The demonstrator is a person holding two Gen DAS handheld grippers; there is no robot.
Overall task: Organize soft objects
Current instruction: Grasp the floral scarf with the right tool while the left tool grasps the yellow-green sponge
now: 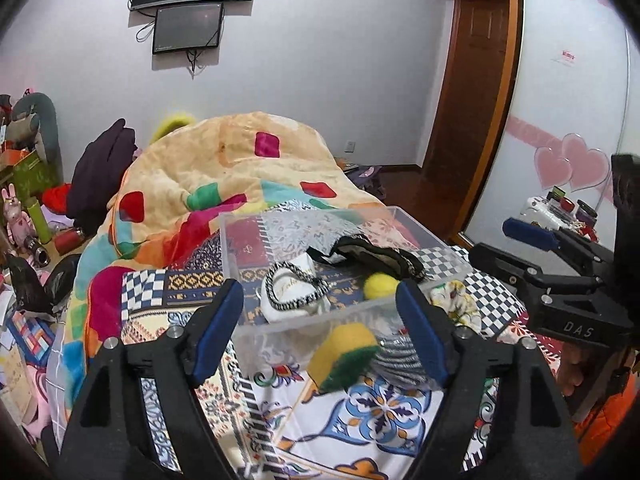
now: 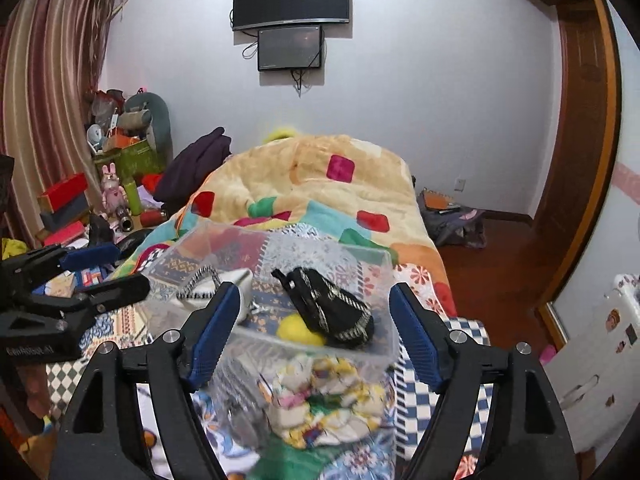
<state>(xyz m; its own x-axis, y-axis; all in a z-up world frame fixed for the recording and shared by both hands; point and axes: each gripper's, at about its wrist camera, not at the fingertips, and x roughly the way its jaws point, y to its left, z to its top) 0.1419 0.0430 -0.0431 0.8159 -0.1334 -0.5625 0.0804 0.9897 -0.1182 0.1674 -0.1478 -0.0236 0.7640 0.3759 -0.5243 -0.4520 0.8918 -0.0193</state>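
Observation:
A clear plastic box sits on the patterned bedspread. Inside it lie a white pouch with a black-and-white cord edge, a black pouch and a yellow ball. In front of the box rest a yellow-green sponge, a striped grey cloth and a floral cloth. My left gripper is open above the sponge, holding nothing. My right gripper is open over the floral cloth, also holding nothing.
A heaped orange quilt with coloured squares fills the far end of the bed. Dark clothing and cluttered boxes stand at the left. A wooden door frame and bags on the floor are at the right.

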